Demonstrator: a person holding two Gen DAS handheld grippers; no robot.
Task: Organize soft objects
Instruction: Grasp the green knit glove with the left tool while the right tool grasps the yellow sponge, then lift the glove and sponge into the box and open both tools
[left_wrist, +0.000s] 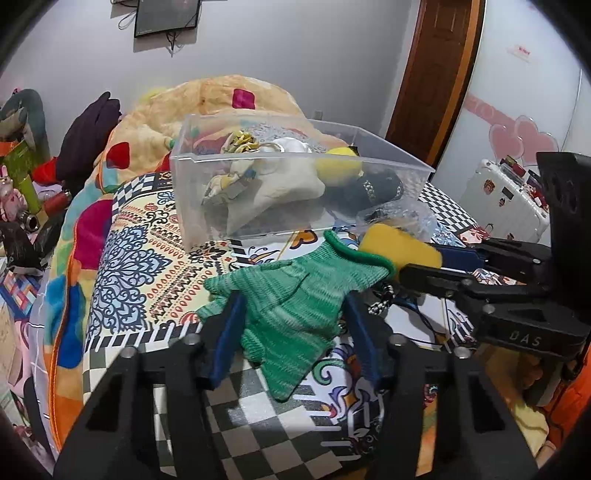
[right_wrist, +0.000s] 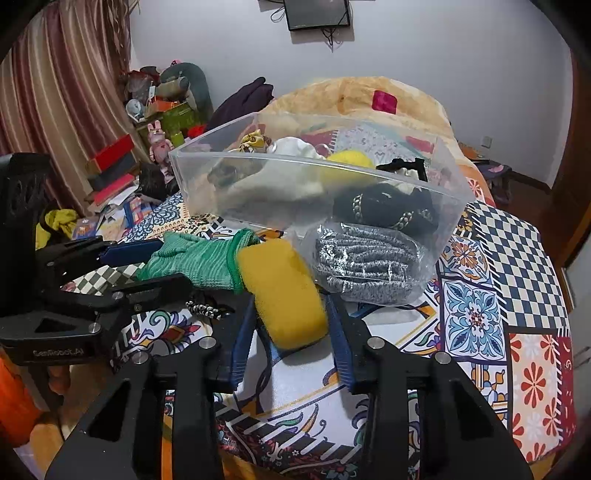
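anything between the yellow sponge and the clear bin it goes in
Yes. A bagged grey knit bundle lies against the clear bin front wall, just beyond the yellow sponge, which sits between the open right gripper fingers.

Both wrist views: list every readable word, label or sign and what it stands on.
"DAS": embossed on the black right gripper body.
"GenRobot.AI": printed on the black left gripper body.
Red sign on the white wall panel: too blurred.
White suitcase stickers: too small.
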